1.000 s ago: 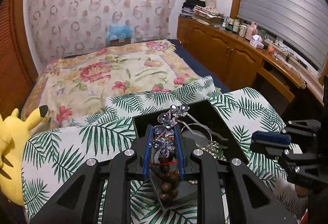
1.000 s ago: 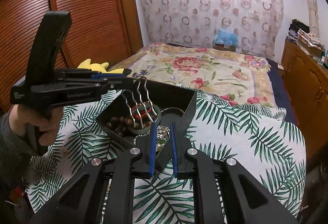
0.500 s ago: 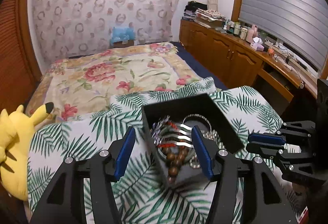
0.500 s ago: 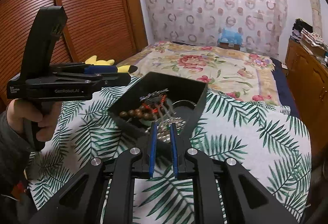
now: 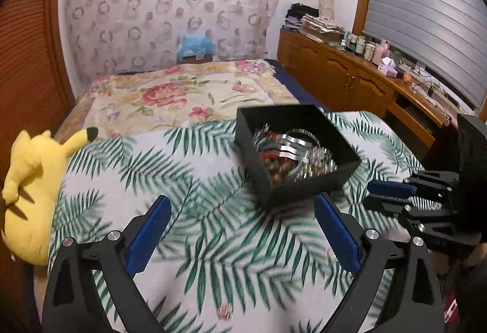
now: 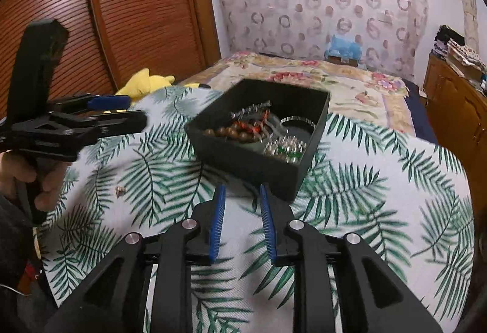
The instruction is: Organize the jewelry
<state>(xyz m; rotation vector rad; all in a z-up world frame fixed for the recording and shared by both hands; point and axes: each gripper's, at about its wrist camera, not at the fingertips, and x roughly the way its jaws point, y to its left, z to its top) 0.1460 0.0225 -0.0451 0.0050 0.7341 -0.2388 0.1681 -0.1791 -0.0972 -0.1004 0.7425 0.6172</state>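
A matte black square box (image 5: 316,180) of beads and metal jewelry lies just beyond both empty, opening grippers: left gripper (image 5: 240,229), right gripper (image 6: 240,211).

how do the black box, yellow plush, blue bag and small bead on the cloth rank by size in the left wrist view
1. Yellow plush, partly cut off at the frame edge
2. Black box, close to the plush, so that order is unsure
3. Blue bag, far back, so it may really be bigger
4. Small bead, tiny though nearest
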